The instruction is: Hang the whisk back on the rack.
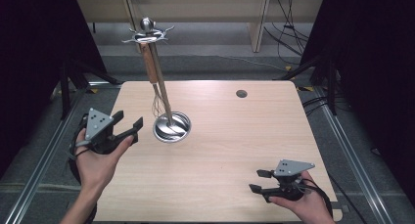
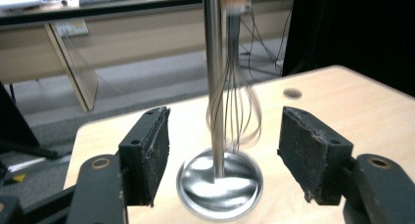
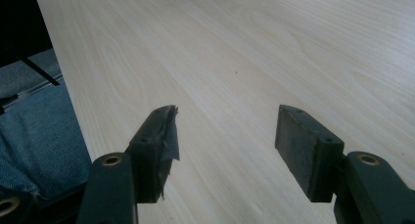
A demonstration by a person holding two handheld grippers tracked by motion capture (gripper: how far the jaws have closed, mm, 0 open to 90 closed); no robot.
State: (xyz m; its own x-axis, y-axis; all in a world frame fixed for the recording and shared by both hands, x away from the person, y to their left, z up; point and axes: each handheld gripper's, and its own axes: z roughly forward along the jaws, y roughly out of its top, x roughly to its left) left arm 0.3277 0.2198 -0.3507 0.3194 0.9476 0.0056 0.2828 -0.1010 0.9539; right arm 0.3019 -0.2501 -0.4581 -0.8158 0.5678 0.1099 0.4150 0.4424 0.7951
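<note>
Your left gripper [image 1: 129,126] is raised just left of the stand [image 1: 171,127], jaws apart and aimed at its pole, with your hand [image 1: 100,163] gripping from below. A whisk [image 2: 242,106] hangs from the stand's top, beside the pole above its round base. Your right gripper [image 1: 259,181] sits low, well right of the stand near the table [image 1: 235,136] edge, jaws apart, holding nothing.

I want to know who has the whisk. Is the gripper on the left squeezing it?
No, the left gripper has its jaws wide apart, and the whisk hangs untouched from the metal stand beyond them.
</note>
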